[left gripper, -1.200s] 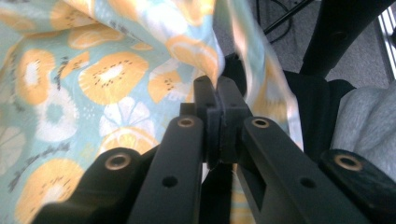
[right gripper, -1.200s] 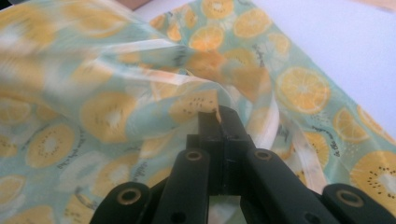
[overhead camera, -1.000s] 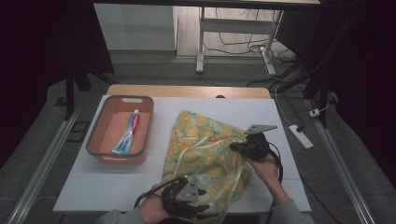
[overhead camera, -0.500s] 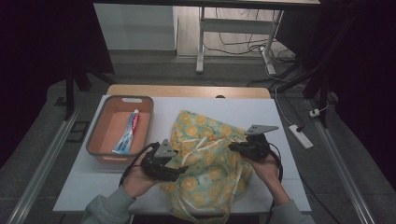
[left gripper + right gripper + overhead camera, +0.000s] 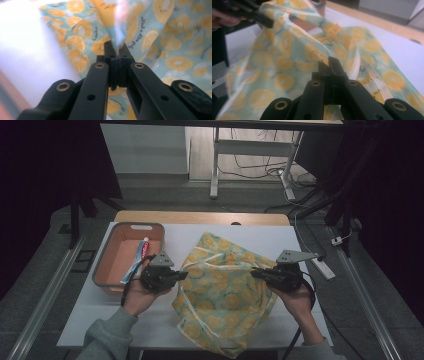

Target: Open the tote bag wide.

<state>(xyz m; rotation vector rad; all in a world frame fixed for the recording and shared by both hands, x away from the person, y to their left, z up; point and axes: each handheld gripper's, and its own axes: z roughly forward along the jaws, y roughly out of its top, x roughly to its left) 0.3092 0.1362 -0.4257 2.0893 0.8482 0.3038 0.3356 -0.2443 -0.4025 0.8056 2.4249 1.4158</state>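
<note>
A teal cloth bag printed with orange slices lies spread on the white table, and both grippers lift its top edge. My left gripper is at the bag's left edge. Its jaws have just closed, and in the left gripper view the left gripper pinches a fold of the cloth. My right gripper is shut on the bag's right edge. In the right gripper view the right gripper clamps the fabric, with the left gripper far off at top left.
An orange tray stands at the table's left with a toothpaste tube inside, close behind my left hand. The bag's lower end hangs over the near table edge. A white power strip lies off the table's right side.
My left gripper moved from the near edge up to the bag's left edge and shut on it. My right gripper rose slightly with the cloth, and the bag's top now stretches between the two.
</note>
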